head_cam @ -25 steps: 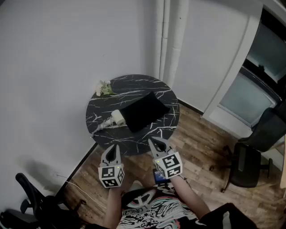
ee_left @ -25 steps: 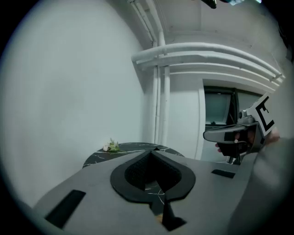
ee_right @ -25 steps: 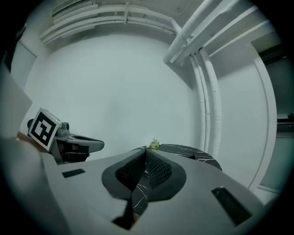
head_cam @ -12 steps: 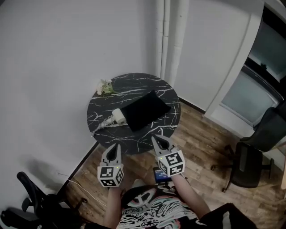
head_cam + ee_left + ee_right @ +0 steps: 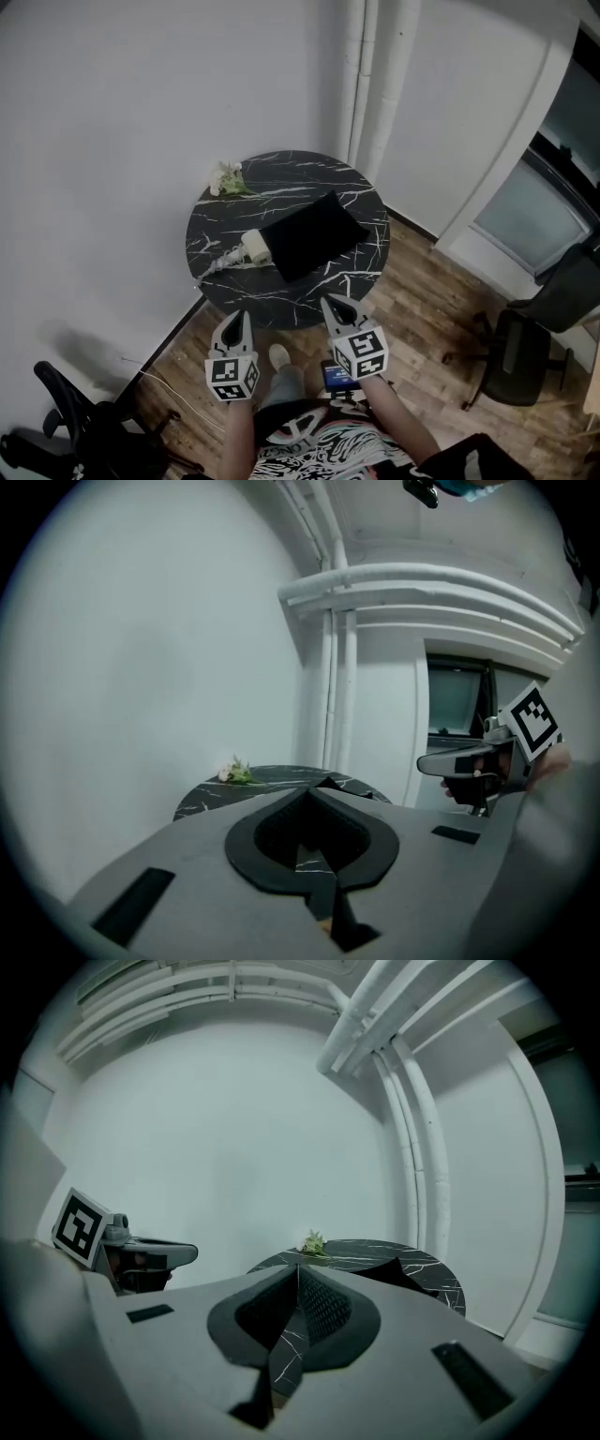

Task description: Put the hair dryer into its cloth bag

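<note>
Left gripper [image 5: 241, 319]: jaws clenched together, nothing between them; held over the wooden floor [image 5: 422, 300], short of the table.
Right gripper [image 5: 331, 304]: jaws likewise closed and empty, beside the left.
Table [image 5: 281, 169]: round, black marble top.
Cloth bag [image 5: 314, 234]: black, lying flat mid-table.
Hair dryer [image 5: 253, 247]: white end at the bag's left edge, touching it; the rest cannot be made out.
Cord [image 5: 218, 264]: trails toward the rim.
Flowers [image 5: 225, 178]: at the far-left edge.

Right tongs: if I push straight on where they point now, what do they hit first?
Probably the round table near its front rim, with the black cloth bag just beyond; nothing stands before it. Height is unclear, so the bag could come first.
</note>
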`<state>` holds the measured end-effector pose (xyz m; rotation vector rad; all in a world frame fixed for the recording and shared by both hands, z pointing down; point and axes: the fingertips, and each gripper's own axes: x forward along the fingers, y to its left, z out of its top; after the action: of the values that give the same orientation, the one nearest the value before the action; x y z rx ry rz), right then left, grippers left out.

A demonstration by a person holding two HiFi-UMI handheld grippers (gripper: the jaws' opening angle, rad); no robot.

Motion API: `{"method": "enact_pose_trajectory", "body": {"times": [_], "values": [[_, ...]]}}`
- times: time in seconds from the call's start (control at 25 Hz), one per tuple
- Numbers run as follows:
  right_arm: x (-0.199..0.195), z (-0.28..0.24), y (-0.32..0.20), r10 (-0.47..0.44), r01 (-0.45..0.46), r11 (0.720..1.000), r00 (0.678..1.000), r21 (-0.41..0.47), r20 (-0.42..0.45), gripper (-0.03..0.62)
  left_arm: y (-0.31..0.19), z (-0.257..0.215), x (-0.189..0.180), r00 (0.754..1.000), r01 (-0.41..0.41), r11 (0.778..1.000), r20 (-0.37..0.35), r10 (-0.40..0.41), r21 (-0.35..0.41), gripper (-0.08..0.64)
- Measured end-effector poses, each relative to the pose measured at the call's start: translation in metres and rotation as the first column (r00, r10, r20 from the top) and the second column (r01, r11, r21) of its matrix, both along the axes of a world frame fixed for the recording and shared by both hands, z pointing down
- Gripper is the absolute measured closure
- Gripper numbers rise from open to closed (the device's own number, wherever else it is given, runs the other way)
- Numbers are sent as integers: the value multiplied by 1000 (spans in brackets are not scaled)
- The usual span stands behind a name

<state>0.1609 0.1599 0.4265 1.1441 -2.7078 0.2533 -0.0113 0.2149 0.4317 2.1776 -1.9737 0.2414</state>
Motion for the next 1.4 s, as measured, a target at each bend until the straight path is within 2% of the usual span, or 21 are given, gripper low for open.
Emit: {"method": "enact_pose_trajectory", "body": {"times": [0.32,0.48,0.72,1.08,1.4], "values": [[-44,39,-54,-13,8,997,997,-71,-70,572,-55,30,-48,999,15,999,-38,-16,-32,546],[-69,46,-95,-2,-7,996,996,-94,-94,572,-98,40,-77,1000,-5,998,-25,3,-70,546],[-102,51,-149,34,-49,992,992,-119,-121,572,-159,47,-113,998,-51,995,-33,48,-84,546],[-125,68,-187,87,-115,980,982,-165,-167,572,-213,68,-131,983,-184,978,-11,183,-98,546],[-129,74,-181,110,-146,974,974,-175,-200,572,-219,89,-137,974,-224,967,-18,224,-124,546]]}}
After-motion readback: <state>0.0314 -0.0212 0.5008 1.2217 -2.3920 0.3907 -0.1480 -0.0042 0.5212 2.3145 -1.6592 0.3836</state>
